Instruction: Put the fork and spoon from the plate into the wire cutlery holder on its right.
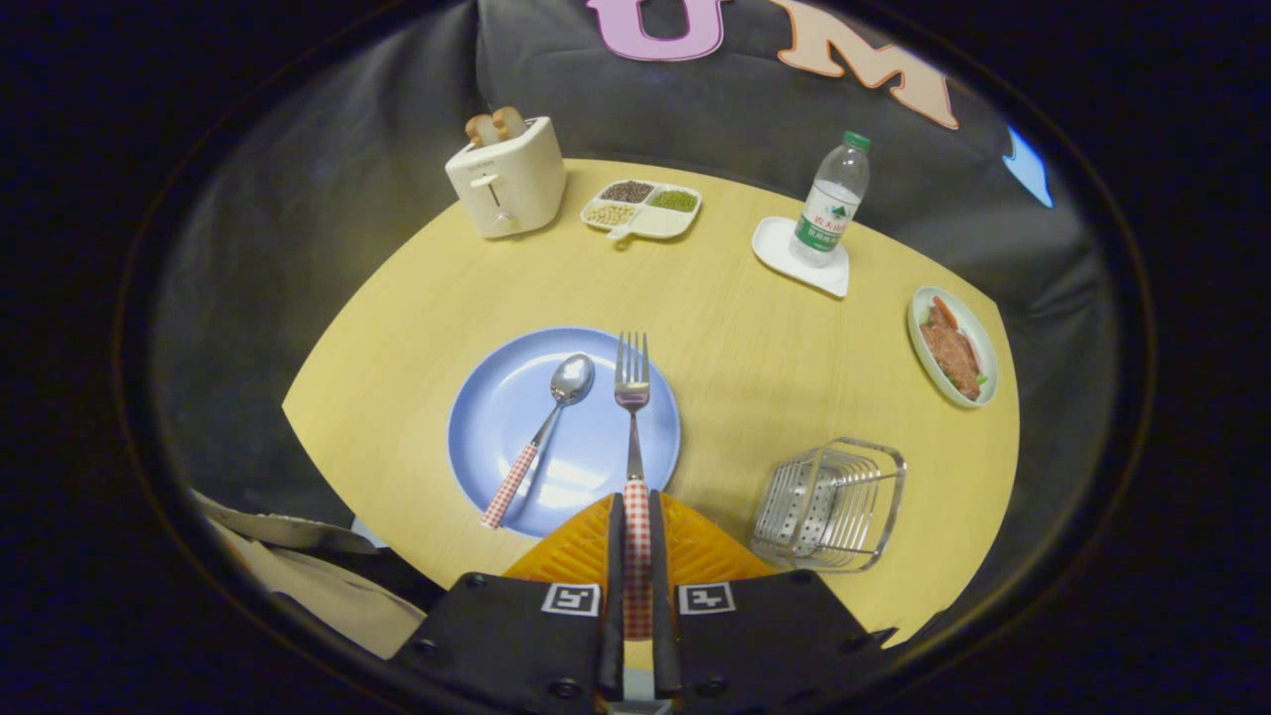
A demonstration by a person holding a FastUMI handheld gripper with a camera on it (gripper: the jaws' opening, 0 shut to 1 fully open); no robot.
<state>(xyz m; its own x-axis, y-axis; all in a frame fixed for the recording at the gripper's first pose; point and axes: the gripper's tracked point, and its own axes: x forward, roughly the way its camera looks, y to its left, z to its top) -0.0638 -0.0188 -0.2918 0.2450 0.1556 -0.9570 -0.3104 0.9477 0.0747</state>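
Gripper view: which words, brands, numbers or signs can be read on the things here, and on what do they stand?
None can be read.
Bottle label: print too small and blurred.
Gripper, shut on the fork handle: two square black-and-white markers, no letters.

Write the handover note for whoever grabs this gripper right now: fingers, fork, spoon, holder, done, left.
Gripper: fingers shut on the fork's checked handle; the fork points straight ahead, tines over the far rim of the blue plate.
Spoon: lying on the plate, left of the fork, untouched.
Wire cutlery holder: on the table right of the plate, nothing in it.
Done: fork gripped.
Left: carry the fork right into the holder, then fetch the spoon and do the same.
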